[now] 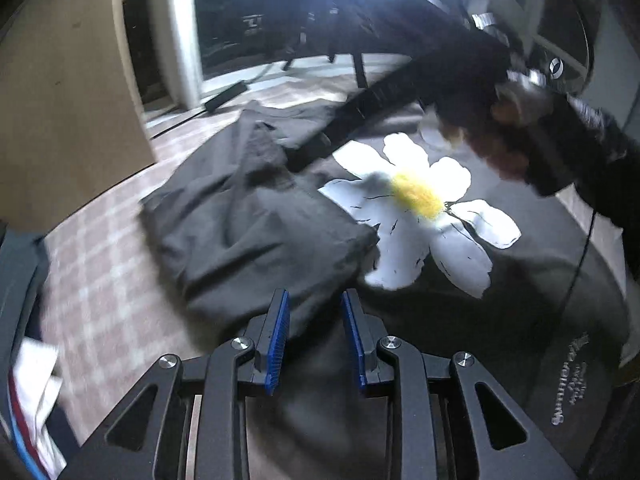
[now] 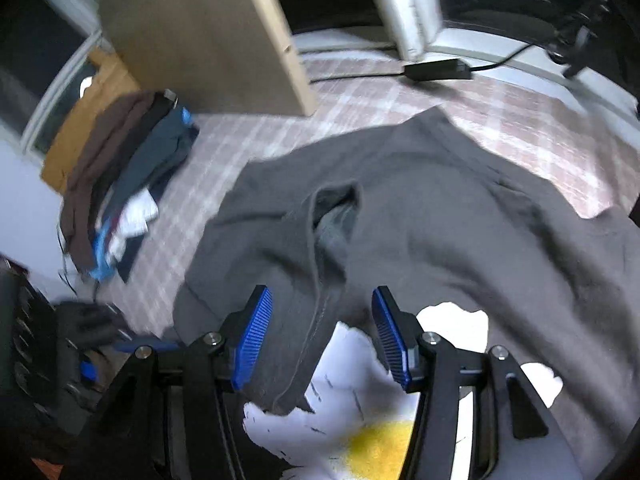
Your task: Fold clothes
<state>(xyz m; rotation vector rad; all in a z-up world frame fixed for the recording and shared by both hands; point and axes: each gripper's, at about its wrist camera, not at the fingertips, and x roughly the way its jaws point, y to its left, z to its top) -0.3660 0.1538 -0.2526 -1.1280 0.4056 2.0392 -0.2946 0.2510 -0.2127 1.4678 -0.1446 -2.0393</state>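
We've got the grey tee [image 1: 256, 216] spread mid-bed on the checked cover [image 1: 104, 264], one side flapped over the daisy print [image 1: 420, 216] w/ the fold underway. Both tongs spread, pinching nothing: left gripper [image 1: 315, 312] over the flap's near edge, right gripper [image 2: 322, 320] straddling the sleeve hem, prob. for smoothing.

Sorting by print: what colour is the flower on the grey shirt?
White petals, yellow centre: flower on the grey shirt, clearest in left wrist view.

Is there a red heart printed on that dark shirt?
No, the shirt carries a big white daisy with a yellow middle, and the left wrist view shows no heart.
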